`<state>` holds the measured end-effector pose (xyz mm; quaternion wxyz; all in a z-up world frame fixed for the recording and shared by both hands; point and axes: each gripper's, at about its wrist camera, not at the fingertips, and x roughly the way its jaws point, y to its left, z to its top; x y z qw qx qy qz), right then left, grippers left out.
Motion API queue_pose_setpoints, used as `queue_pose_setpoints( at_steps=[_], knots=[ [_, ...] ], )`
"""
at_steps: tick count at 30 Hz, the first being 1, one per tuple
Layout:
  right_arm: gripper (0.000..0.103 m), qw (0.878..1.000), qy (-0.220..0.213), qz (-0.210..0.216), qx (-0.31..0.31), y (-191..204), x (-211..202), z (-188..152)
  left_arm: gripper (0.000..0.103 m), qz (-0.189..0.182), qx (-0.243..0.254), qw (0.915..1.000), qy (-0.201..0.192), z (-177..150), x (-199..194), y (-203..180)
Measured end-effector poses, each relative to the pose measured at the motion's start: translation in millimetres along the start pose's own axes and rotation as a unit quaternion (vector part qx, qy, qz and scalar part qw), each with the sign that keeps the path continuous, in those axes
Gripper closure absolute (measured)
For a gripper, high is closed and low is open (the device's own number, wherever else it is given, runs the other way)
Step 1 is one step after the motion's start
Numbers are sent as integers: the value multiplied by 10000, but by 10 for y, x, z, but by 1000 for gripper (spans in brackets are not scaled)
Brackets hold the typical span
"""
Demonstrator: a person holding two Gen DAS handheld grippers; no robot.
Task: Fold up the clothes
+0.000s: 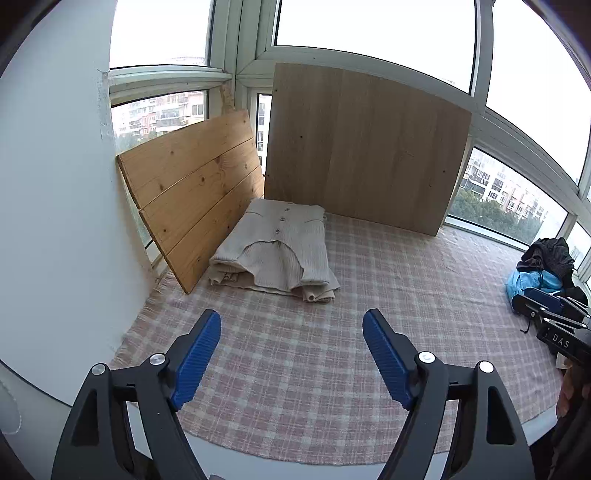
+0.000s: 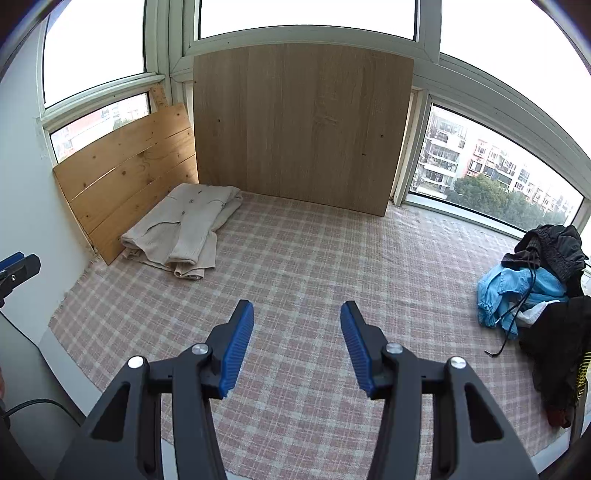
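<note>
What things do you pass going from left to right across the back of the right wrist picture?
Pine plank board → folded beige cardigan → big wooden panel → pile of unfolded clothes.

Daylit bay windows (image 2: pixel 306 18), leaning wooden boards (image 2: pixel 299 125)

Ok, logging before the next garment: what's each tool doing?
Left tool: open, holding nothing.
Right tool: open, holding nothing.
</note>
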<state>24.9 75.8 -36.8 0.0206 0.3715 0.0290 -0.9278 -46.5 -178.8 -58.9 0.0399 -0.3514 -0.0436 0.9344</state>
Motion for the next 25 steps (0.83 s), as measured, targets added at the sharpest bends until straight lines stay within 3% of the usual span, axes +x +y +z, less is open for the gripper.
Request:
queue_pose_setpoints(
  at_steps=[25],
  knots=[
    [54,9998,141,-72,-115,-11,73,-21,24,115,184,9996,-170,30,-9,-10]
  ],
)
